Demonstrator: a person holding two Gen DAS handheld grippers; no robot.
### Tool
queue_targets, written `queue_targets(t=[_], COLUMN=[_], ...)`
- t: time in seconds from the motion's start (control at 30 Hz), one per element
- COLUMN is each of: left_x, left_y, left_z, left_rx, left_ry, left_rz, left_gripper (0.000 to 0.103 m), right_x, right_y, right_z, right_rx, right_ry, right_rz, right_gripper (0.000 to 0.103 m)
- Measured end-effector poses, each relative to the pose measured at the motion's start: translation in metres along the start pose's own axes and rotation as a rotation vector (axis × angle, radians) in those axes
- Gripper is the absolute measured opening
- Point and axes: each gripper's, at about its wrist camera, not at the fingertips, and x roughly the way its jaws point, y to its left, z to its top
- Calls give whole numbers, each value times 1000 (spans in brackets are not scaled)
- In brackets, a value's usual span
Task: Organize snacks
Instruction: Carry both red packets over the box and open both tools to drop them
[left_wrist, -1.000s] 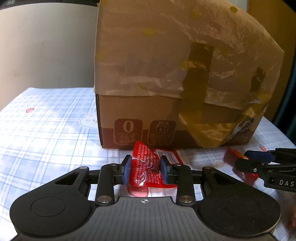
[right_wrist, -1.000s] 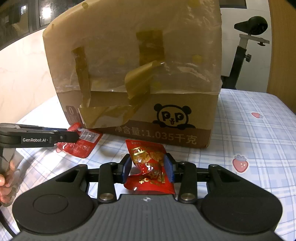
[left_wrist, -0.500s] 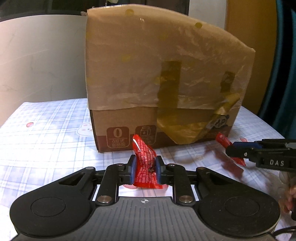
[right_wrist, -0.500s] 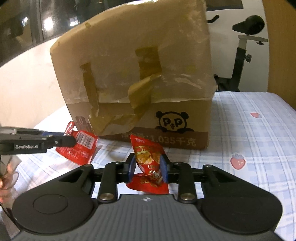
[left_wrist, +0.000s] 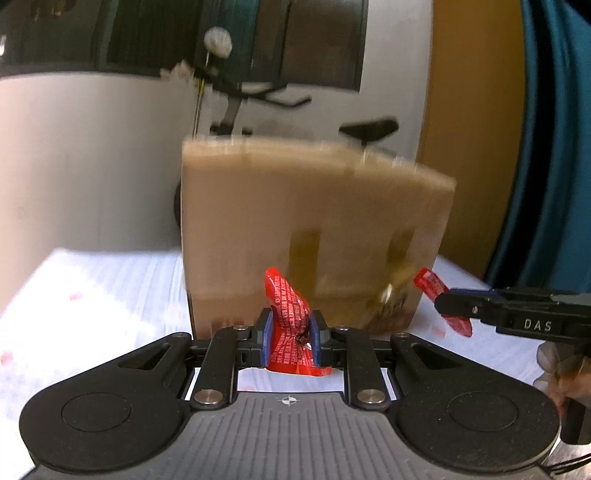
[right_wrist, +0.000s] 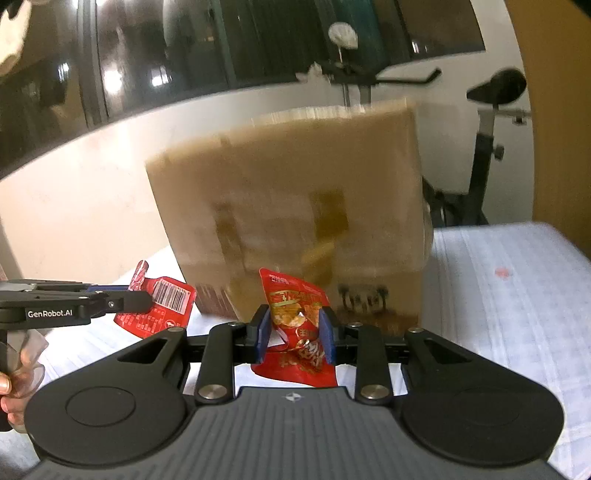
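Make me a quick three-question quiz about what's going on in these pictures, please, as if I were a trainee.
1. True or false: the left tool is empty.
2. What stands on the table just beyond both packets?
A. a basket
B. a cardboard box
C. a bowl
3. Fill in: the packet in the right tool is mainly ____ in colour.

Key
1. False: it is shut on a red packet.
2. B: the taped cardboard box.
3. Red.
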Motion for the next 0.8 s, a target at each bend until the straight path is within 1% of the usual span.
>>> queue_targets(t=[0.2,0.37,0.5,0.6,0.7,0.8], left_x=[-22,-13,15,38,66,90], left_y=[-2,-15,-26,-34,-41,-44], left_z=[51,91,119,134,145,147], left_rx=[-5,34,63,89,97,93], left_ry=[-122,-184,-198,-203,-170,-134], left_rz=[-7,-26,-36,-34,-34,-19], left_gripper=[22,22,22,22,22,22], right_x=[-23,-32,-22,-8,11,32], right_y=[7,2,-5,-11,-19,-31], right_z=[45,87,116,134,147,152], right_rx=[-4,23,22,11,10,24], right_ry=[-110,-195,-224,-230,-226,-189], right_rz=[35,70,86,65,21,-24], right_gripper=[30,30,30,30,30,30])
